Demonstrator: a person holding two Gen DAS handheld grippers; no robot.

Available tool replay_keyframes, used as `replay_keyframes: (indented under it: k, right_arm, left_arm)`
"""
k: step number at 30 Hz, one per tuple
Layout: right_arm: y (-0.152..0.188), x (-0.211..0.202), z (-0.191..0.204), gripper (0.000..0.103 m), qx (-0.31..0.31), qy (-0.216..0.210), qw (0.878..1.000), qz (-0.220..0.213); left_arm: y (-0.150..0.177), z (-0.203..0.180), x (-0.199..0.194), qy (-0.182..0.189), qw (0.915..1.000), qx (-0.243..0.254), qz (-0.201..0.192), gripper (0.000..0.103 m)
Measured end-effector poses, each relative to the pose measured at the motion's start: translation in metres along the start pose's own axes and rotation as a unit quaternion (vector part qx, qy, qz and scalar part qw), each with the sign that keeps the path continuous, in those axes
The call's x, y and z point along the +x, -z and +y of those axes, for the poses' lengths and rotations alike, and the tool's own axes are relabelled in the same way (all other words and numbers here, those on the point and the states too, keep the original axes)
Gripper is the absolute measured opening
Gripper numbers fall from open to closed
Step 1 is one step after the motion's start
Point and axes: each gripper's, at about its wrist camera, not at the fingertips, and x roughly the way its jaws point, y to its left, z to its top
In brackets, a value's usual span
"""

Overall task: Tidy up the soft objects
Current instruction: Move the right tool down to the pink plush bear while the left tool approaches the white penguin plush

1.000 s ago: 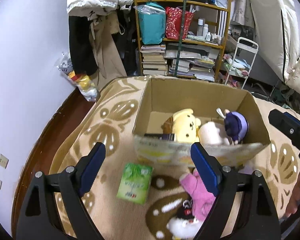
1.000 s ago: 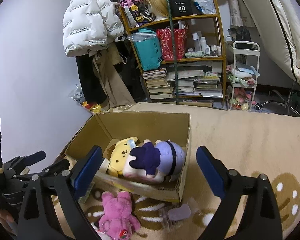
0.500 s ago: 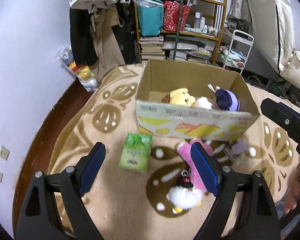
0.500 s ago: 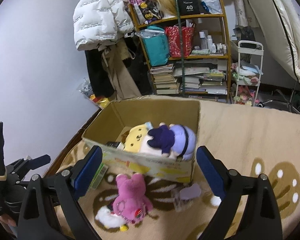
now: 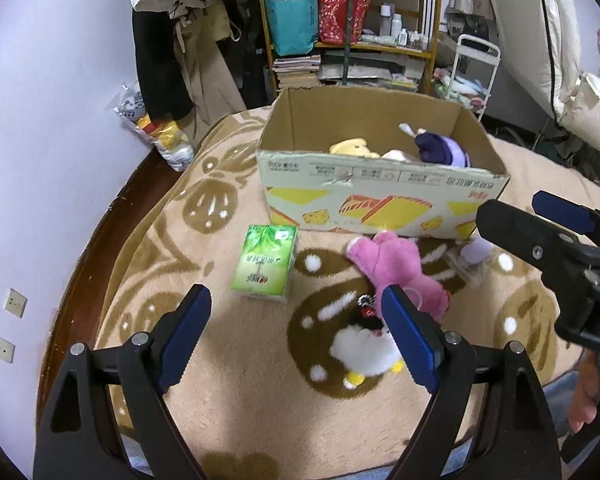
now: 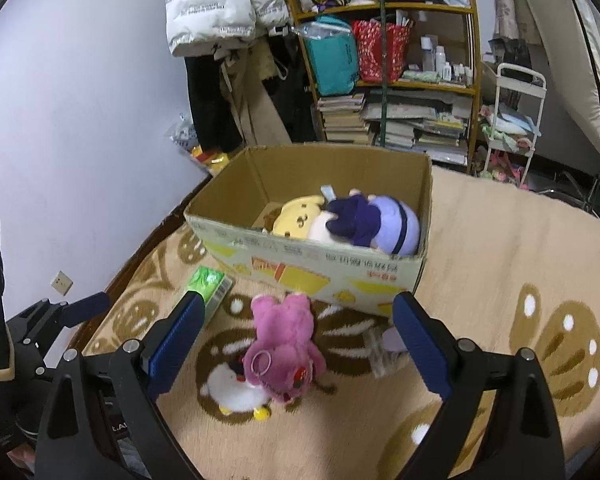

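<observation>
An open cardboard box (image 5: 384,196) (image 6: 320,268) stands on the beige rug and holds a yellow plush (image 6: 298,218) and a purple plush (image 6: 380,224). In front of it lie a pink plush (image 5: 396,268) (image 6: 286,344), a small white plush (image 5: 364,346) (image 6: 232,388), a green tissue pack (image 5: 266,264) (image 6: 208,284) and a small lilac item (image 6: 388,340). My left gripper (image 5: 296,340) is open and empty, above the rug near the tissue pack and white plush. My right gripper (image 6: 296,344) is open and empty, above the pink plush.
A cluttered shelf (image 6: 392,80) with books and bags stands behind the box. Coats (image 6: 220,12) hang on the wall at left. A white cart (image 6: 512,120) and bedding sit at right. The rug's edge and dark wood floor (image 5: 112,216) run along the left.
Both grippers have pulled back and away from the box, so the toys on the rug in front of it have come fully into view. Both stay open.
</observation>
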Motion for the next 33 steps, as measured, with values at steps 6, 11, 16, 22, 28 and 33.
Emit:
replay_keyframes:
  k: [6,11,16,22,28,33]
  right_arm:
    - [0.006,0.014,0.001,0.099,0.001,-0.003,1.000,0.028]
    - [0.007,0.023,0.000,0.099,-0.006,0.006,0.999,0.039]
    - [0.009,0.032,-0.002,0.099,0.001,0.005,0.999,0.053]
    - [0.014,0.050,-0.002,0.099,-0.003,0.011,0.997,0.078]
    - [0.020,0.076,-0.002,0.099,0.002,0.005,0.993,0.115]
    - [0.027,0.091,-0.003,0.099,0.006,0.004,0.990,0.139]
  left_arm:
    - [0.005,0.002,0.014,-0.004,0.9998,-0.003,0.022,0.086]
    - [0.008,-0.001,0.025,-0.009,0.9995,0.004,0.031,0.086]
    - [0.012,-0.003,0.038,-0.009,0.9988,0.008,0.046,0.086]
    - [0.019,-0.003,0.054,-0.002,0.9975,0.002,0.070,0.086]
    - [0.028,-0.009,0.071,0.003,0.9948,0.001,0.101,0.086]
    - [0.031,-0.014,0.077,0.008,0.9938,0.008,0.111,0.086]
